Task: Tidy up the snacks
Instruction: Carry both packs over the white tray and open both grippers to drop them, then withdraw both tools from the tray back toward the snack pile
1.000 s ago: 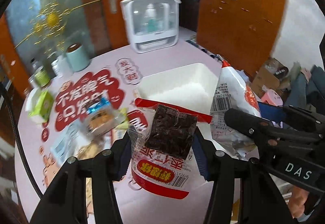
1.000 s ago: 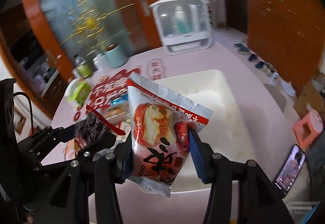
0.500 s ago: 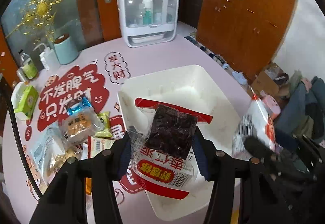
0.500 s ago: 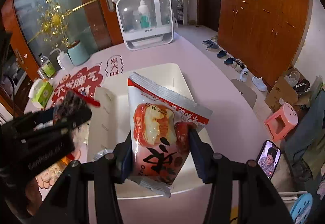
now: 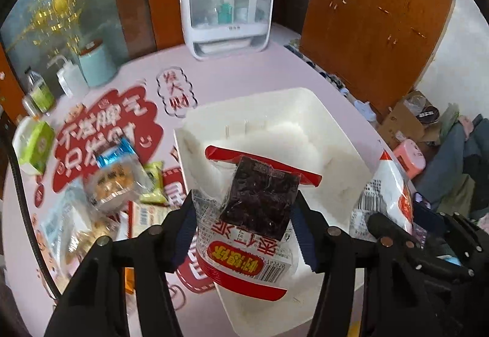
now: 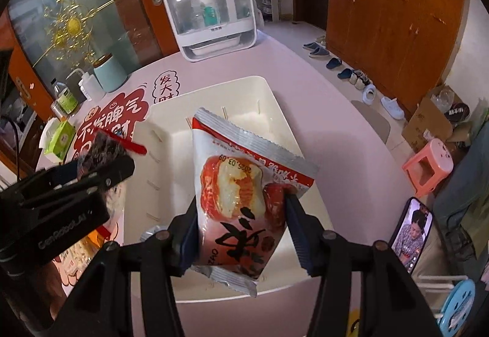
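Both snack packets hung over the white bin [image 5: 342, 135]. Left claw [image 5: 244, 227] was opening around the red-and-white packet [image 5: 244, 257] and the dark packet [image 5: 259, 199]. Right claw [image 6: 241, 224] was opening around the date packet [image 6: 244, 199]. Light, crinkly, slippery film with soft contents; best pinched mid-body.

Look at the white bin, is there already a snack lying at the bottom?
No, the white bin shows only bare floor; both packets hang above it in the grippers.
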Demonstrator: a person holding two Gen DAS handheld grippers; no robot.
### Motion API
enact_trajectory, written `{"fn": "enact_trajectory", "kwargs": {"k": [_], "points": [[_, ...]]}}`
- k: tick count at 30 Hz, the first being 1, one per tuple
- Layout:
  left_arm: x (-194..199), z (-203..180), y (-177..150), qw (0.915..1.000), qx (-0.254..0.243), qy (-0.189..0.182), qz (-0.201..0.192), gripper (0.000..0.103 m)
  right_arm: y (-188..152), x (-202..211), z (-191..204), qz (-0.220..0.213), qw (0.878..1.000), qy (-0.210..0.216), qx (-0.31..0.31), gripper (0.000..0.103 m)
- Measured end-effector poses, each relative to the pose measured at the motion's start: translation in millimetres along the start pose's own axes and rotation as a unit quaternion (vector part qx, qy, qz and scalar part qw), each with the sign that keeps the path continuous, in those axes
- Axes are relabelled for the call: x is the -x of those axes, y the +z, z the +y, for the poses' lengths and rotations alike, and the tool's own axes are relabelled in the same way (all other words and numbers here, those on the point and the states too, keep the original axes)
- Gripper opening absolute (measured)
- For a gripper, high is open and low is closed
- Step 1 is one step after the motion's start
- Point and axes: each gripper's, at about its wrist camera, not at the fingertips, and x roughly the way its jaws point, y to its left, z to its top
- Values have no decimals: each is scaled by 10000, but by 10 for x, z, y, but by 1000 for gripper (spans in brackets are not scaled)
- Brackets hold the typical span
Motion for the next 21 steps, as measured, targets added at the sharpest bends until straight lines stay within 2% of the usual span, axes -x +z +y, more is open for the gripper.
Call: {"fn": "enact_trajectory", "kwargs": {"k": [1,2,3,5,7,10,15,21], "points": [[-14,20,-5,9999,39,-95,51,68,-3,-13,-19,29,10000,38,-62,54],[-27,43,-7,9998,99,-146,110,78,2,-21,-37,43,9999,64,-123,56],[-31,55,-5,9998,122,-110,146,83,1,-20,-60,23,9998,97,-180,59],[-40,24,5,9998,-52,50,211,83,3,-3,-85,-46,9997,88,-219,74],[-57,-36,7,9989,-295,211,295,84,12,32,-83,-162,9996,88,-209,78],[-31,-102,-5,9981,-431,403,191,84,18,65,-76,-235,9995,64,-207,79],[26,-28,6,9998,-139,38,112,84,42,107,-98,-299,9992,82,-243,80],[185,22,-29,9996,-4,22,-271,84,21,143,-43,-300,9994,126,-114,80]]}}
